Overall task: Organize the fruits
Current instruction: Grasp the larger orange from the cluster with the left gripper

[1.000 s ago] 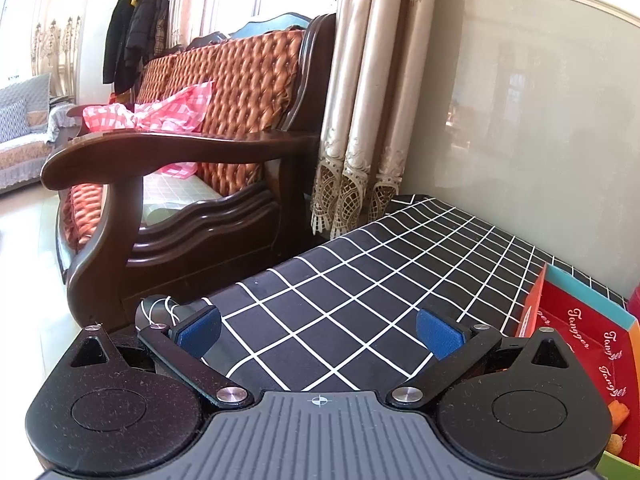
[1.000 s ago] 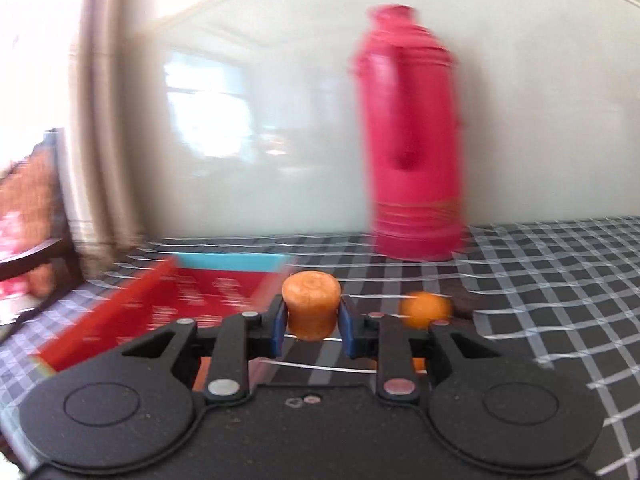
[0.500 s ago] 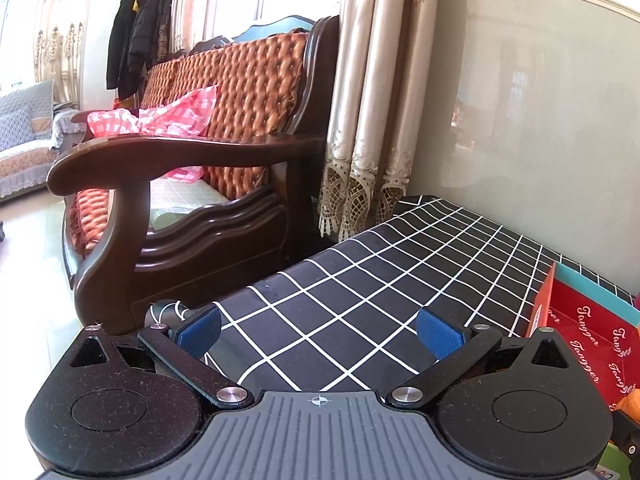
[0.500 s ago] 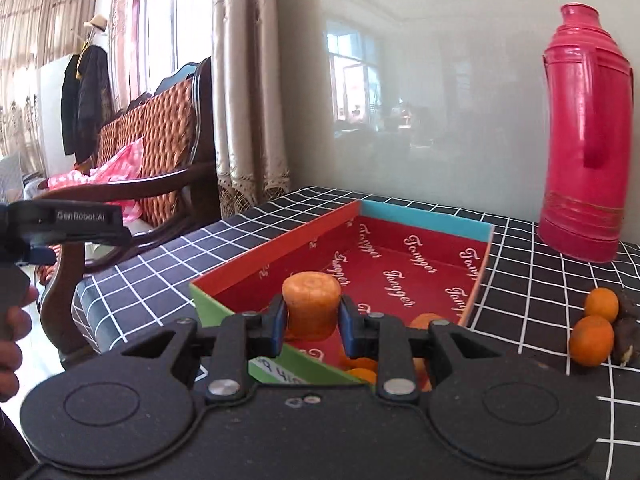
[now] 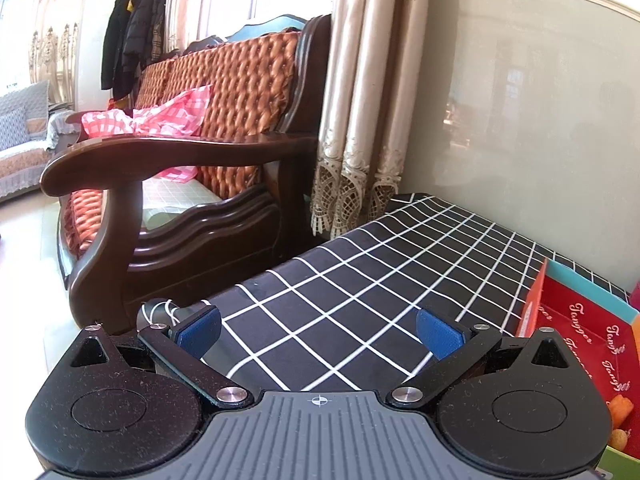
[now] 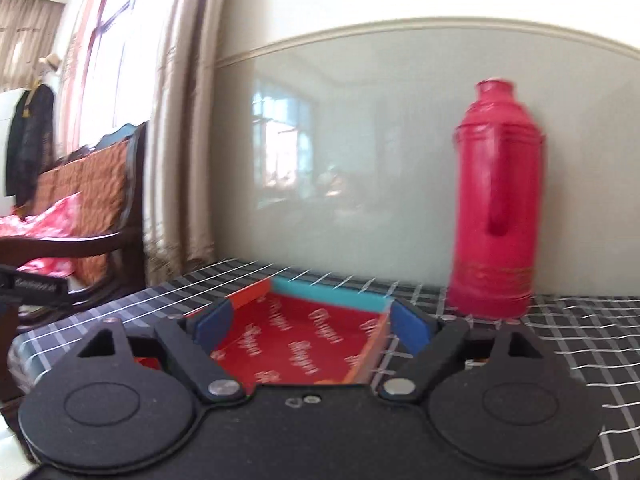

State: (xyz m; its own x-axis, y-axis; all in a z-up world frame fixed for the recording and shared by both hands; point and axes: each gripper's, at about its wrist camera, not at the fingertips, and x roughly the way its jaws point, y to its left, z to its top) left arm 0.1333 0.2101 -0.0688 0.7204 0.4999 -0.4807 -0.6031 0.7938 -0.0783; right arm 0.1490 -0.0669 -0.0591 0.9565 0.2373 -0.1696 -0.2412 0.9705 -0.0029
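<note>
1. The checked table point(image 5: 360, 280) is crowded at its far side: a tall red flask point(image 6: 496, 216) stands at about 1 o'clock of the right gripper point(image 6: 312, 326), near the box's far right corner. If that gripper is swung toward 3 o'clock for more fruit, the flask could be clipped and tipped.
2. The red box point(image 6: 296, 340) lies directly ahead at 12 o'clock. Its thin wall could be caught by the spread fingers and the box dragged if the gripper is drawn back low.
3. An orange piece point(image 5: 622, 408) is seen inside the box at 4 o'clock in the left view; it could roll if the box is jolted.
4. Against the earlier frames, the right gripper's jaws have just been opening: the orange piece once clamped is gone, and nothing is between them now.
5. The left gripper point(image 5: 318, 330) is seen unchanged, spread wide and empty over the cloth.
</note>
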